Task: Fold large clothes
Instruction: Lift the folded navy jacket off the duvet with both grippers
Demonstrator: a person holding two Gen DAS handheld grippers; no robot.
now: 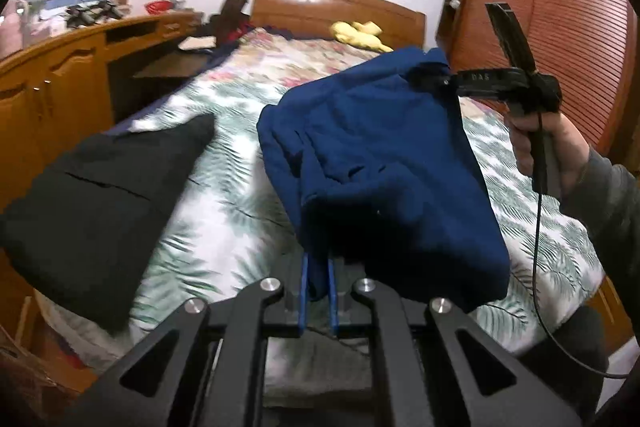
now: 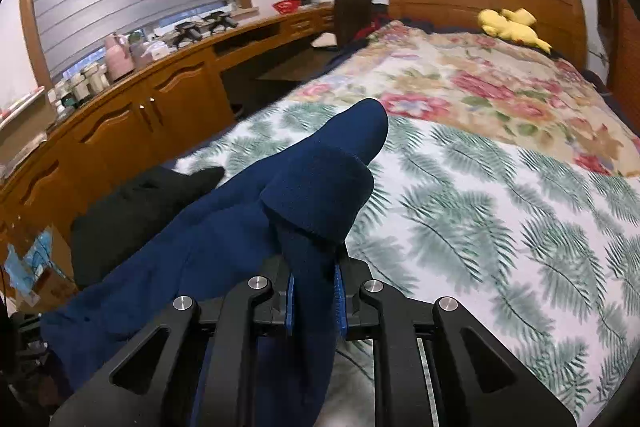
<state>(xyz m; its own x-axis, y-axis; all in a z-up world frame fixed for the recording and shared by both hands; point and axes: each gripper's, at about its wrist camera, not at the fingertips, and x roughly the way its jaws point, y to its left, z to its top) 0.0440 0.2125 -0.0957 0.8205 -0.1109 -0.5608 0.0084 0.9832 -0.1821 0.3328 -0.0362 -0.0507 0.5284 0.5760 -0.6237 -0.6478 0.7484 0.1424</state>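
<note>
A dark blue garment (image 1: 384,163) hangs in the air above the bed, stretched between both grippers. My left gripper (image 1: 318,283) is shut on its near edge, cloth bunched between the blue pads (image 1: 304,291). In the left wrist view, my right gripper (image 1: 430,77), held by a person's hand (image 1: 560,143), pinches the garment's far corner at the upper right. Seen from the right wrist, my right gripper (image 2: 314,291) is shut on a thick fold of the blue garment (image 2: 248,211), which trails down to the left. A black garment (image 1: 96,211) lies on the bed at the left.
The bed (image 2: 500,187) has a leaf-print sheet near me and a floral blanket (image 2: 480,83) further back, with a yellow plush toy (image 2: 512,25) by the wooden headboard. Wooden cabinets (image 2: 132,123) with a cluttered top run along the left. A red-brown wardrobe (image 1: 560,11) stands on the right.
</note>
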